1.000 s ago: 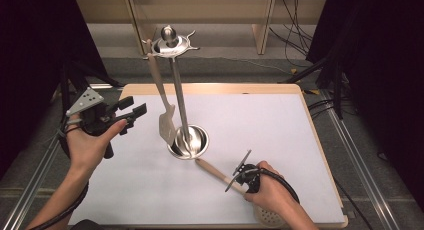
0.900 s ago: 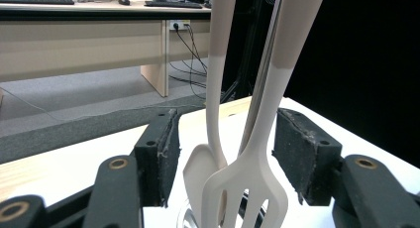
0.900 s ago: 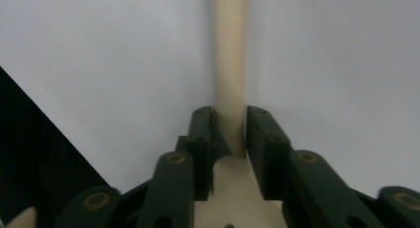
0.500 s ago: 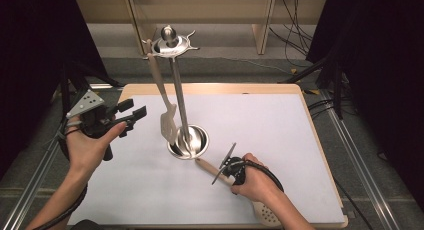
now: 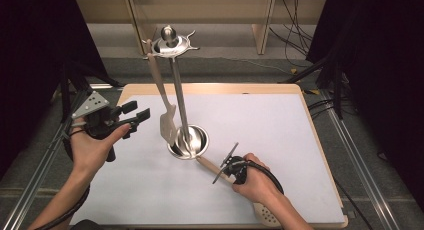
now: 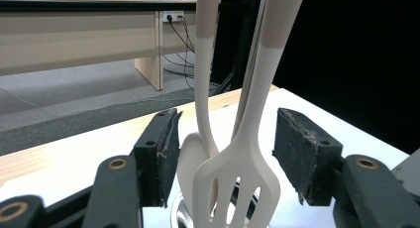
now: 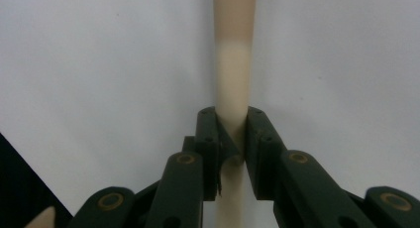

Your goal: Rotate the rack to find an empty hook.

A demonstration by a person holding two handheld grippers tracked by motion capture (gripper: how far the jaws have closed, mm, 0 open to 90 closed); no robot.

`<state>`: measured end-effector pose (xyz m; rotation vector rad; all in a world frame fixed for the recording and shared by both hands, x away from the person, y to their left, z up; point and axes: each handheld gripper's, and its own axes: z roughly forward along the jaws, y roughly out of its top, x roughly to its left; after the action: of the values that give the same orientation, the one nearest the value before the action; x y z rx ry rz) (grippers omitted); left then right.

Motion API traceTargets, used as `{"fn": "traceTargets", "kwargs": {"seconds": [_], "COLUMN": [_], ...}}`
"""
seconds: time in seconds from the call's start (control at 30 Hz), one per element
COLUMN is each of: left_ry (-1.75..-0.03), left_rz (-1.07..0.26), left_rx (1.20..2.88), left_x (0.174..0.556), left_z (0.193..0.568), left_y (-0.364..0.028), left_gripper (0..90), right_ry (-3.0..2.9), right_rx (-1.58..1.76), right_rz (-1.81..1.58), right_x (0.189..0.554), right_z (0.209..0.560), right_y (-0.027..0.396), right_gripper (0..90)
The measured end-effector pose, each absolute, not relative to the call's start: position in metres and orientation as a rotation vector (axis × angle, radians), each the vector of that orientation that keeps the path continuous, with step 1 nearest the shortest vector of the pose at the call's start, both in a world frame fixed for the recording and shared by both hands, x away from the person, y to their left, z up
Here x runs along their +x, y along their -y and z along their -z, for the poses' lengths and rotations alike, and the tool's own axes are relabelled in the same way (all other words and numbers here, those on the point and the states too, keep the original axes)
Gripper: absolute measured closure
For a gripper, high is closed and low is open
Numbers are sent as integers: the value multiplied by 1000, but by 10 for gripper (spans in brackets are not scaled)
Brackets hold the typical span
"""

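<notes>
Handle (image 7: 233, 74) between right hand-held gripper (image 7: 232, 139) pads

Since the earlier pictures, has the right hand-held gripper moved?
Yes. The right hand-held gripper, shut on the utensil handle, slid leftward, toward the stand's base.

My right gripper (image 7: 232, 139) is black with brass-coloured rivets, and the utensil handle (image 7: 233, 64) between its pads is cream, turning tan farther along. My left gripper (image 5: 131, 118) is black too, with a grey plate on top. The slotted spatula (image 6: 237, 183) is cream, its handle tan higher up. The stand (image 5: 181, 115) is shiny silver. The table (image 5: 280, 120) is white with a light wood edge.
</notes>
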<state>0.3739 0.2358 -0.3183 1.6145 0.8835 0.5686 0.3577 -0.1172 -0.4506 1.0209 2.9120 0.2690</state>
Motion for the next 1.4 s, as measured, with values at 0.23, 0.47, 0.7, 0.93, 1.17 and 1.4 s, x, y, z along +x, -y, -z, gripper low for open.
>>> {"fn": "traceTargets", "kwargs": {"seconds": [0.23, 0.47, 0.7, 0.93, 1.17, 1.4], "left_ry": [-864, -814, -803, -799, -796, -787], "left_rz": [-559, -555, -552, -541, -533, -556], "left_rx": [1605, 1612, 1607, 1602, 1589, 1584], "left_x": [369, 367, 365, 367, 367, 365], "left_z": [319, 317, 316, 317, 318, 316], "left_y": [-234, -228, -223, -219, -220, -225], "left_gripper": [425, 440, 438, 439, 441, 441], "right_ry": [-2787, -2615, -2486, -2364, -2289, -2302], "right_rx": [1039, 1032, 1009, 1055, 1028, 1020], "right_rz": [-527, -786, -935, -1077, -1145, -1154], "right_x": [346, 336, 330, 330, 332, 333], "right_z": [432, 419, 412, 405, 392, 387], "right_y": [134, 150, 159, 164, 166, 165], "right_gripper": [789, 790, 791, 791, 791, 792]}}
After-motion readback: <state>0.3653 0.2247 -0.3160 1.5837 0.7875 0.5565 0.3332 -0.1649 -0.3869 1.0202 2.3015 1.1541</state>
